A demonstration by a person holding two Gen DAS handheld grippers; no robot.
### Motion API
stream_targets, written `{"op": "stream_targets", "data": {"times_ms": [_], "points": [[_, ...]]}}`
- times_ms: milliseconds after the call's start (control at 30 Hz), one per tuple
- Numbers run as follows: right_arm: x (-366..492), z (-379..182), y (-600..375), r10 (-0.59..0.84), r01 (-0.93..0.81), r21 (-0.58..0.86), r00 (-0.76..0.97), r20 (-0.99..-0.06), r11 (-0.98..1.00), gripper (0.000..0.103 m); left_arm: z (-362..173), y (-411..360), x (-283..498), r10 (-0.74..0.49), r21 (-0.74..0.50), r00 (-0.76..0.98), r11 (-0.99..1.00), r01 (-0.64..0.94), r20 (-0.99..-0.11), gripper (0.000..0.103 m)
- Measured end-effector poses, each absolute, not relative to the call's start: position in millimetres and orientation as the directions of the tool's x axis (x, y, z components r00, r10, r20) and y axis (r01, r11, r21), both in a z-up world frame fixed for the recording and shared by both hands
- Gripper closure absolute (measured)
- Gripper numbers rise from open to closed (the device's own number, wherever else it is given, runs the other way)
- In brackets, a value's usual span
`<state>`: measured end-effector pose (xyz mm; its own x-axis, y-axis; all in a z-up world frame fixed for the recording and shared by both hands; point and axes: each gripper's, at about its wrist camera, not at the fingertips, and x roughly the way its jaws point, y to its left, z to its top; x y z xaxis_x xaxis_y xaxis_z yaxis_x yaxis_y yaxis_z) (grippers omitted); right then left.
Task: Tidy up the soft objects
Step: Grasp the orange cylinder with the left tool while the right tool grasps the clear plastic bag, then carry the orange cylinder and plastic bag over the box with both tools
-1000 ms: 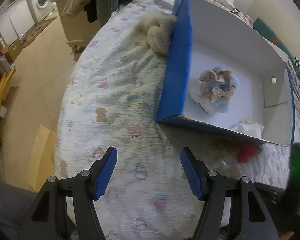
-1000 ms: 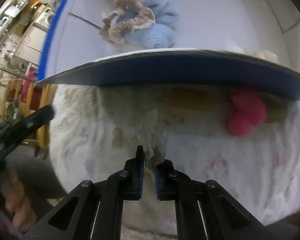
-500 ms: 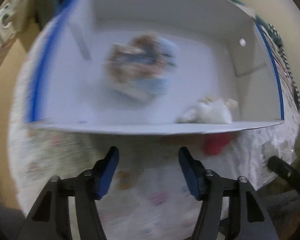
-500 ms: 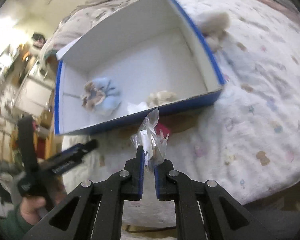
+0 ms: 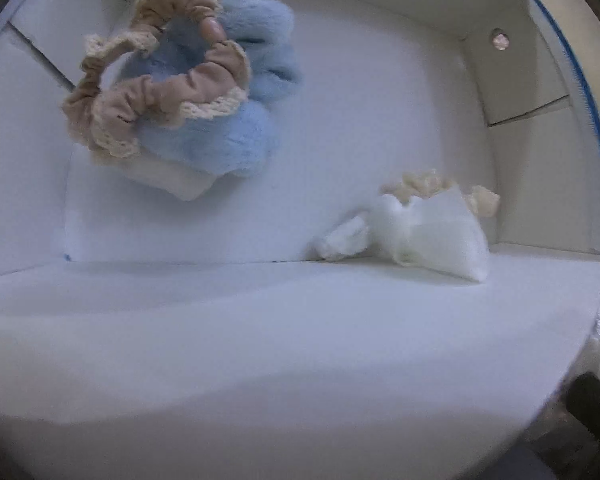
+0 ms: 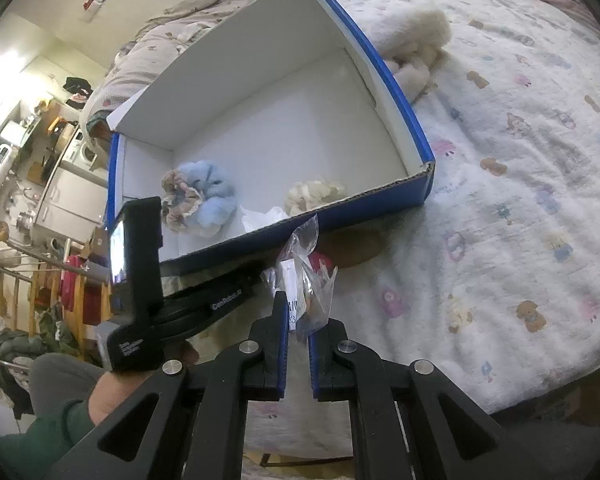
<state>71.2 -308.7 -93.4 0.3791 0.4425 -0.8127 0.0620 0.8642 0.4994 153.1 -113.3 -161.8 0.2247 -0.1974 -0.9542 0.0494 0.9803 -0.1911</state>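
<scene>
My right gripper is shut on a clear plastic bag and holds it above the bed, just in front of the blue box. Inside the box lie a fluffy blue scrunchie with a beige lace scrunchie on it, a cream scrunchie, and a white pouch. The left gripper's body is at the box's near wall; its fingers are out of sight. A red soft thing lies behind the bag. A cream fluffy item lies beyond the box.
The box sits on a bed with a cartoon-print cover. The near inner wall of the box fills the lower half of the left wrist view. Cluttered room and furniture lie off the bed's left side.
The left gripper has moved forward over the box's near wall, so its fingers have dropped out of its view. The right gripper has risen and pulled back with the plastic bag.
</scene>
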Motion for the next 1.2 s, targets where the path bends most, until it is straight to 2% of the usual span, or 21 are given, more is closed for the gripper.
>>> {"op": "stream_targets", "data": {"times_ms": [367, 933, 1200], "points": [[70, -90, -306, 0.456, 0.025, 0.502, 0.38, -0.804, 0.864, 0.093, -129, -107, 140, -0.149, -0.139, 0.288, 0.989, 0.054, -0.946, 0.097], [61, -74, -288, 0.462, -0.024, 0.495, 0.399, -0.792, 0.869, 0.093, -85, -33, 72, -0.046, -0.053, 0.37, 0.999, -0.007, -0.928, 0.097], [57, -71, -283, 0.446, -0.031, 0.475, 0.402, -0.8, 0.879, 0.093, -44, -20, 60, -0.027, -0.038, 0.439, 0.999, -0.016, -0.898, 0.097]]}}
